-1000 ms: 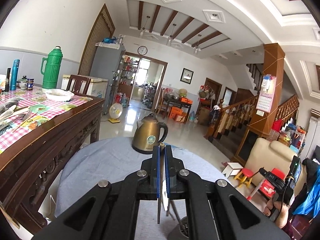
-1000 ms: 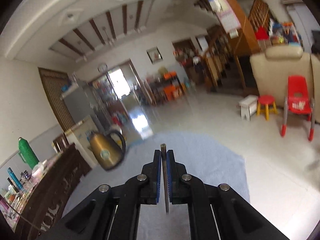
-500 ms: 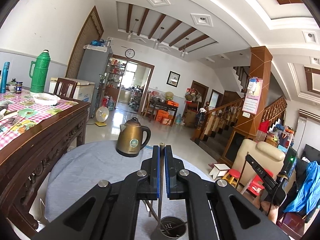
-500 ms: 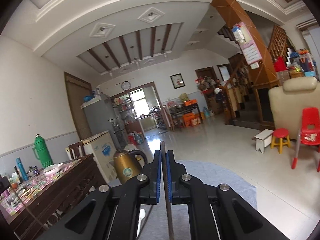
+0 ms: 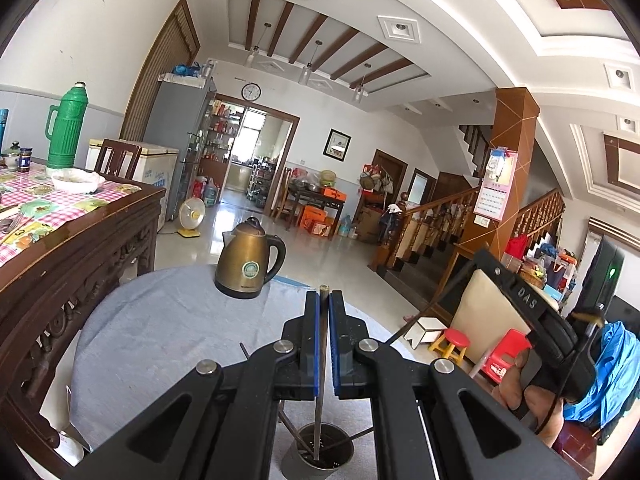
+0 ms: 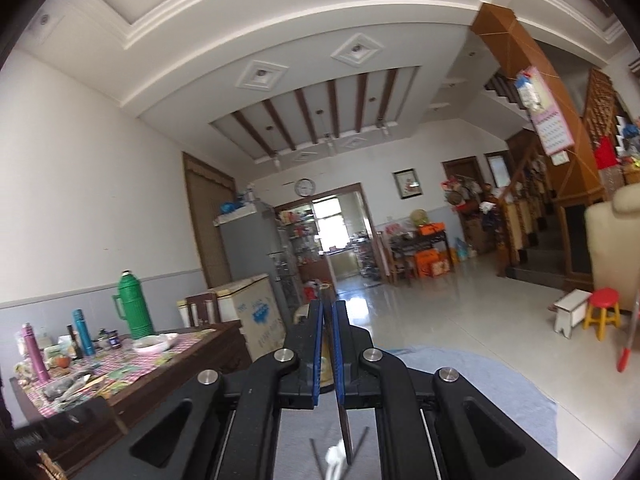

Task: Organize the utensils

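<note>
Left tool (image 5: pixel 323 300) clamps 1 chopstick (image 5: pixel 320 376) upright over the metal holder (image 5: pixel 320 454) near the table's (image 5: pixel 160 340) front edge; lower straight in. Right tool (image 6: pixel 327 312) grips another chopstick (image 6: pixel 343 424).

A round table under a grey-blue cloth (image 5: pixel 160 332) carries a bronze electric kettle (image 5: pixel 248 260) and a metal utensil cup (image 5: pixel 320 452).

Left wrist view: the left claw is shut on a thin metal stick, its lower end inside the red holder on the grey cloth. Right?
Nearly. In the left wrist view the left claw is shut on the thin metal stick, but the holder on the grey cloth is metal-grey, not red.
</note>
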Demonstrator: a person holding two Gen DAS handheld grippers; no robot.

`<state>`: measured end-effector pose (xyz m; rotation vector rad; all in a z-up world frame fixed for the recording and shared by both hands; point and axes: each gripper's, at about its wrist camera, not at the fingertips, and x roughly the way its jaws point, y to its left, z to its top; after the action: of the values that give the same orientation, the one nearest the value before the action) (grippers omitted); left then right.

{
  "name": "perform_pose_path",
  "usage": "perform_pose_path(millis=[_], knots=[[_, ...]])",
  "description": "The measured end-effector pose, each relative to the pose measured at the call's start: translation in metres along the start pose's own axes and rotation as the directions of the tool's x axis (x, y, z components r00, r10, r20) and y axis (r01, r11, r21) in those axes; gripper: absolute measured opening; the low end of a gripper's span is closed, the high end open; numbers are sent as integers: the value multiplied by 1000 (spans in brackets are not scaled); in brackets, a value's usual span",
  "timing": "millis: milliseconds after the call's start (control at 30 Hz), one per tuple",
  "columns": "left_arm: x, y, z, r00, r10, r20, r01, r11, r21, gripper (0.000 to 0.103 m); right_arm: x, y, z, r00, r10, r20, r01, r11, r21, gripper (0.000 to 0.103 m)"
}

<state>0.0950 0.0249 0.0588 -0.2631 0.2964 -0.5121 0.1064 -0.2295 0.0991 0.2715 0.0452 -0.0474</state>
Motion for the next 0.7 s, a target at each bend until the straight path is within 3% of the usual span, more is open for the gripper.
perform_pose_path(millis=[233, 467, 700], knots=[[4, -2, -6, 1000, 5, -25, -5, 1000, 1, 4, 5, 32, -26, 994, 76, -77, -80, 995, -55, 6], [9, -1, -14, 998, 24, -56, -24, 1000, -3, 4, 14, 26, -61, 980, 68, -185, -80, 995, -59, 5], [9, -2, -14, 998, 26, -60, -27, 1000, -1, 4, 13, 12, -60, 982, 51, -181, -60, 997, -43, 5]])
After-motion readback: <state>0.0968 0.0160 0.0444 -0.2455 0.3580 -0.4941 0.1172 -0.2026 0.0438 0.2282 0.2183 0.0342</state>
